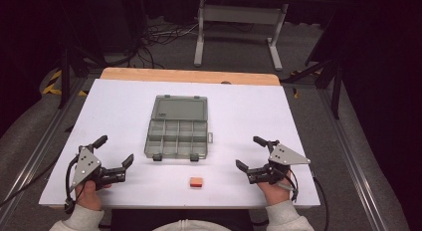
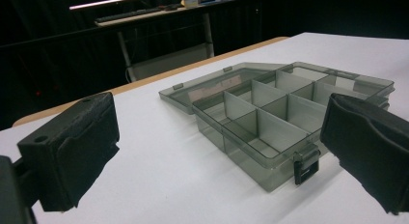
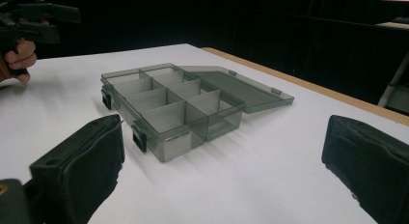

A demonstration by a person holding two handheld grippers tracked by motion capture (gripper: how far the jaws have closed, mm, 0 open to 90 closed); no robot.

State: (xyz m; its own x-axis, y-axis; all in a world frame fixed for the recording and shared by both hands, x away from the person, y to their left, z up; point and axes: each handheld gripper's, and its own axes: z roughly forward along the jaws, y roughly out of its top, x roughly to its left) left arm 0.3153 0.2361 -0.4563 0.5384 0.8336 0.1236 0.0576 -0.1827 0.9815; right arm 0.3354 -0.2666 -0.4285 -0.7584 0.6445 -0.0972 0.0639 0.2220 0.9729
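Both tongs spread wide with nothing held: left tongs (image 1: 115, 150) and right tongs (image 1: 250, 152) rest on the white surface (image 1: 124, 106), flanking the open grey compartment box (image 1: 177, 133). Its lid lies flat behind and the compartments look empty. Small orange block (image 1: 196, 181) sits apart near the front edge, nothing between it and either tongs.

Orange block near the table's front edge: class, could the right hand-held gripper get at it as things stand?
Probably yes. The right hand-held gripper is open, and bare white table lies between it and the orange block; the compartment box sits farther back, out of the way.
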